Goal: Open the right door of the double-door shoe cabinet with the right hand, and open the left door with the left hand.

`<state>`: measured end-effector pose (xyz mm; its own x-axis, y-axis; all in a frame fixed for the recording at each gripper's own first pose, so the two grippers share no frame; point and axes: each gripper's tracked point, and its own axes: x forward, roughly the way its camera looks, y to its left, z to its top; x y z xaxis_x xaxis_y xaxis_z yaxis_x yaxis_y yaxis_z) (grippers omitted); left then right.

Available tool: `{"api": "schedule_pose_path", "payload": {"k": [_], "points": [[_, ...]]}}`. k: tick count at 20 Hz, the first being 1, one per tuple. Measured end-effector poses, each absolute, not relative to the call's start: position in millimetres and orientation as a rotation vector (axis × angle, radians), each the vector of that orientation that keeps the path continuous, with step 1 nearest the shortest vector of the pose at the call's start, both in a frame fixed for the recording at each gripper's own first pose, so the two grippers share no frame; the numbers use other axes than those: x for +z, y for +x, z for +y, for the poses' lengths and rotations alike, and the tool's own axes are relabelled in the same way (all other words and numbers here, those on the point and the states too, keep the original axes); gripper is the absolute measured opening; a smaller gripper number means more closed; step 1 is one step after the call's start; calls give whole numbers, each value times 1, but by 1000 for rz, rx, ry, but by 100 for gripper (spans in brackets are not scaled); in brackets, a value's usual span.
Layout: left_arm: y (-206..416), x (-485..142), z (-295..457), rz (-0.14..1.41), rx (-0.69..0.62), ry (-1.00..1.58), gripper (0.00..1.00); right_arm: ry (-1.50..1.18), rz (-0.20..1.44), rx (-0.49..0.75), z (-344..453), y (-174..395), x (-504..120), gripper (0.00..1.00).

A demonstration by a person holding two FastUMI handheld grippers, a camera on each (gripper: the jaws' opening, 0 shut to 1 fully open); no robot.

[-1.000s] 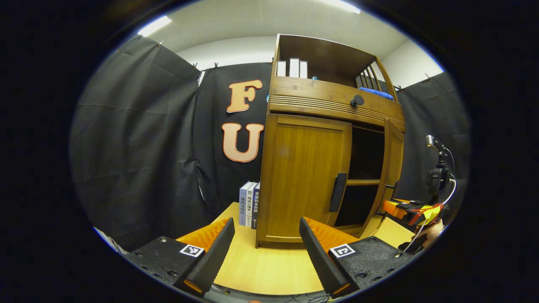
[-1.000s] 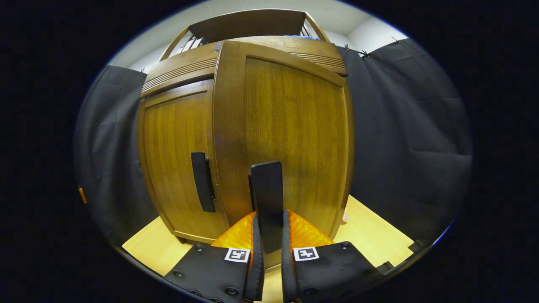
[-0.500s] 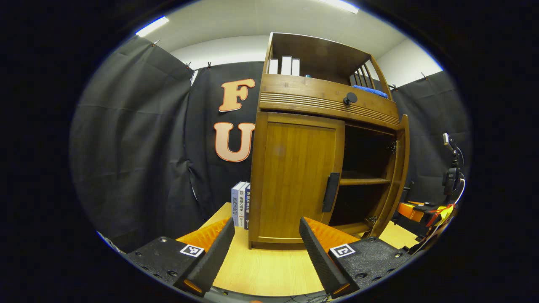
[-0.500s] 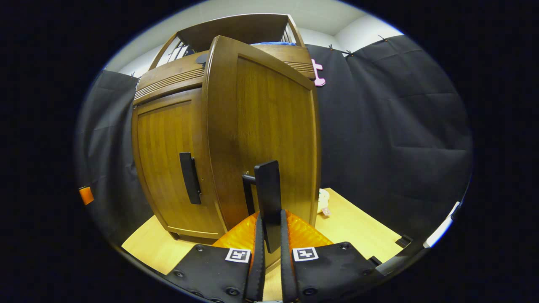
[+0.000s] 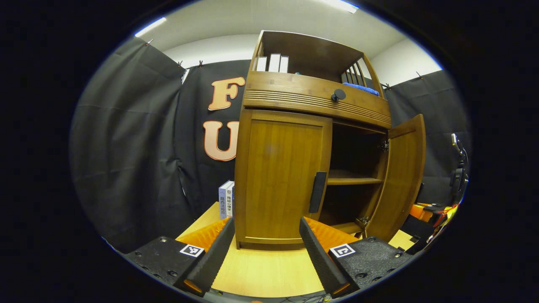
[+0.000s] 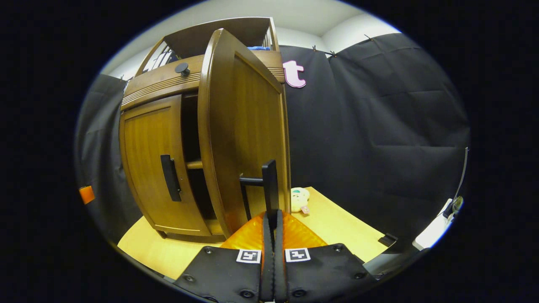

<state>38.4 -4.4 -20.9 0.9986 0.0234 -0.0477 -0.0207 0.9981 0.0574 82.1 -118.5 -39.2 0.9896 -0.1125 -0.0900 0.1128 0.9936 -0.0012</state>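
My right gripper point(image 6: 270, 235) pinches the right door's handle point(image 6: 269, 187) straight ahead, the right door point(image 6: 244, 130) swung wide. My left gripper point(image 5: 264, 248) is spread, apart from the closed left door point(image 5: 280, 176), its handle point(image 5: 317, 192) just up-right.

Right gripper point(image 6: 272, 235): level, fingers pinched nearly together on the right door handle point(image 6: 269, 185). Left gripper point(image 5: 263, 248): low, level, jaws spread wide, gripping nothing, facing the cabinet's shut left door point(image 5: 280, 176).
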Motion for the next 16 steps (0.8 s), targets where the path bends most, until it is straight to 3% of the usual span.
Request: {"api": "schedule_pose_path", "payload": {"k": [2,5,7,8,13,14,16], "points": [[39,-21,-15,51,15,59,89,13,97,-94,-123,80,-37,1],[42,-20,-33,45,11,64,94,11,102,-62,-126,79,-37,1],[45,-15,-43,35,19,71,89,4,103,-45,-131,78,-37,14],[46,-14,-47,30,24,76,89,1,105,-37,-133,78,-37,1],[48,-7,-62,3,64,93,89,-4,118,14,-145,76,-34,1],[50,-6,-62,-5,78,97,94,-9,123,21,-151,75,-34,8],[51,-2,-66,-14,102,99,89,-9,128,34,-165,73,-34,8]]}}
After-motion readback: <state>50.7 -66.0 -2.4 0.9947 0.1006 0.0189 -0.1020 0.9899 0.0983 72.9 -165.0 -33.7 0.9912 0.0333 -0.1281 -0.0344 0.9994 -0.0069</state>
